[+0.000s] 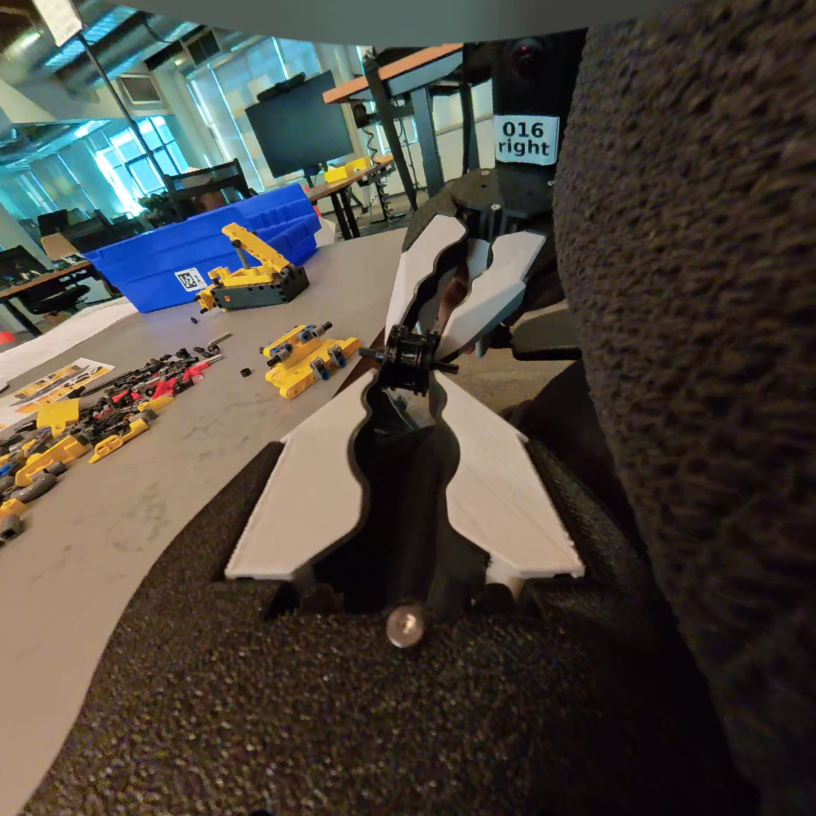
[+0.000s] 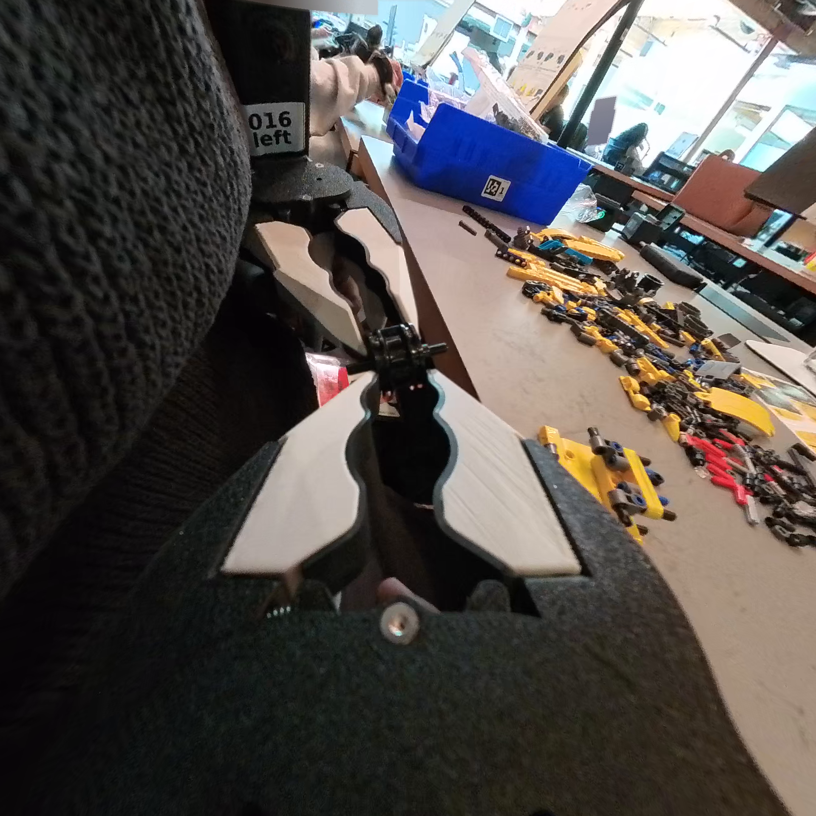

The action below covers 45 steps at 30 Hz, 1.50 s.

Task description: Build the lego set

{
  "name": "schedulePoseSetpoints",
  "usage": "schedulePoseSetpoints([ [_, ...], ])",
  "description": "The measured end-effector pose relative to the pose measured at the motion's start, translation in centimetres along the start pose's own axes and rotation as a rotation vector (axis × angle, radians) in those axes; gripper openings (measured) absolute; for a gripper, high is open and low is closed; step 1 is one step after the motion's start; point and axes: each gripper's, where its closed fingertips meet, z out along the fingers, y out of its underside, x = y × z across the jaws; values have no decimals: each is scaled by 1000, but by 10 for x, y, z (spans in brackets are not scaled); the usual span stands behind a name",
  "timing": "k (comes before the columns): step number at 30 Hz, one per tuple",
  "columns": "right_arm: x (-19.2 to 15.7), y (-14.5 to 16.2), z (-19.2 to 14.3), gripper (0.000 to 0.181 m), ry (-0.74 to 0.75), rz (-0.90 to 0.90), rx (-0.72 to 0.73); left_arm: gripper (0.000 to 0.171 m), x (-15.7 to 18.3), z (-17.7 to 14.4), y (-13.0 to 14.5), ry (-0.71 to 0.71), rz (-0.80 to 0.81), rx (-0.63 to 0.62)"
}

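- Office space with glass walls and desks lies behind a grey table (image 1: pixel 185 477) carrying loose yellow, black and red construction-toy parts.
- Left wrist view: we see the left gripper (image 1: pixel 404 379) with its tips closed on a small black wheel-and-axle piece (image 1: pixel 408 355), held in the air off the table edge. The right gripper (image 1: pixel 430 338) meets the same piece from the far side, tips pressed to it.
- Left wrist view, surroundings: a yellow subassembly (image 1: pixel 309 360) lies on the table near the piece; a larger yellow-and-black model (image 1: pixel 256 278) stands before a blue bin (image 1: pixel 168 269).
- Right wrist view: we see the right gripper (image 2: pixel 399 379) clamped on the black piece (image 2: pixel 397 351), with the left gripper (image 2: pixel 375 331) gripping it opposite. The parts pile (image 2: pixel 662 344) lies well apart to the right.
- Handling, in our judgement: keep both grips square to the axle and push along its axis; sideways force may twist the piece free.
- Markings: each gripper body bears a white printed label; the bin bears a square coded tag; a printed sheet (image 1: pixel 48 386) lies beside the parts.
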Motion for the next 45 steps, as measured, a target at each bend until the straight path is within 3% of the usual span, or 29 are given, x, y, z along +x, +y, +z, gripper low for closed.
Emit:
schedulePoseSetpoints([
  [16, 9, 7, 4, 21, -3, -46, 8, 19, -9, 3, 5, -62, 92, -29],
  [19, 10, 8, 6, 22, -6, -11, 13, 19, -10, 3, 7, -45, 11, -17],
  [24, 15, 6, 8, 46, 15, 159, 66, 19, -26, 0, 22, -41, -258, -13],
  [27, 12, 14, 15, 51, 19, 198, 37, 19, -34, -1, 22, -53, -323, 18],
  [30, 14, 25, 21, 50, 54, 167, -14, 19, -36, 2, 26, -38, -340, 6],
  [36, 24, 24, 18, 35, 63, 246, 18, 19, -33, 8, 32, -7, -362, -18],
  [45, 21, 32, 18, 35, 31, 292, 2, 19, -31, 11, 38, 23, -376, -35],
])
